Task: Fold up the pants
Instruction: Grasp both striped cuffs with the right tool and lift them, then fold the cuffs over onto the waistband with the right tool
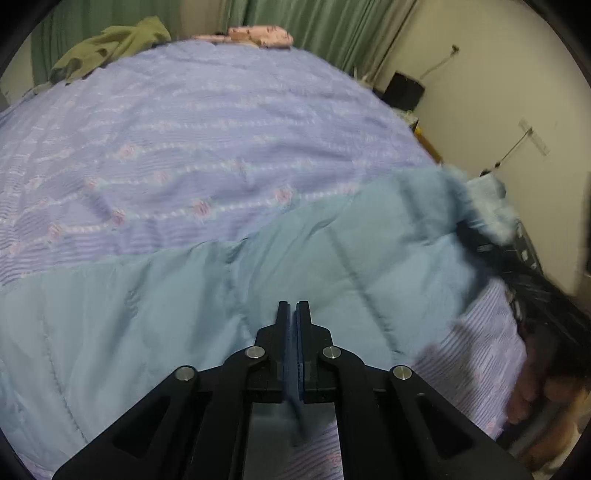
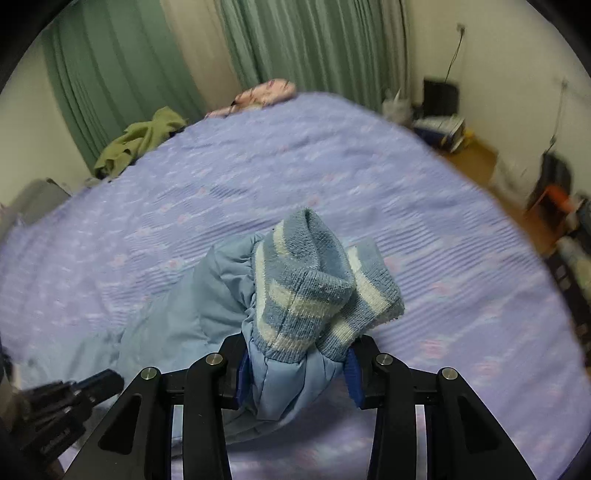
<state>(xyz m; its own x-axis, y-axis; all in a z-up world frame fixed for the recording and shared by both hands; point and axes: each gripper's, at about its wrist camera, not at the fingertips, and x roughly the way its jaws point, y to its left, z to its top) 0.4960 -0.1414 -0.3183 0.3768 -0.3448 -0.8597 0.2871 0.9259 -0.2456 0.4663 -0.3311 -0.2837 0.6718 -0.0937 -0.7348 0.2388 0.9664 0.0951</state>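
Observation:
Light blue quilted pants (image 1: 184,295) lie across a purple bedspread (image 1: 184,129). My left gripper (image 1: 294,306) is shut on a thin fold of the pants, and a strip of blue cloth hangs out below its pads. In the right wrist view the pants (image 2: 177,306) end in blue-and-white striped knit cuffs (image 2: 306,280), lifted off the bedspread (image 2: 332,166). My right gripper (image 2: 295,354) is shut on the bunched leg ends just below those cuffs, with both blue pads pressed into the padding. The left gripper shows blurred at the lower left of that view.
A green garment (image 1: 110,48) and a pink patterned bundle (image 1: 258,35) lie at the bed's far edge, in front of green curtains (image 2: 122,74). Right of the bed are a wooden floor (image 2: 476,155), a black box (image 2: 441,96) and clutter along the wall.

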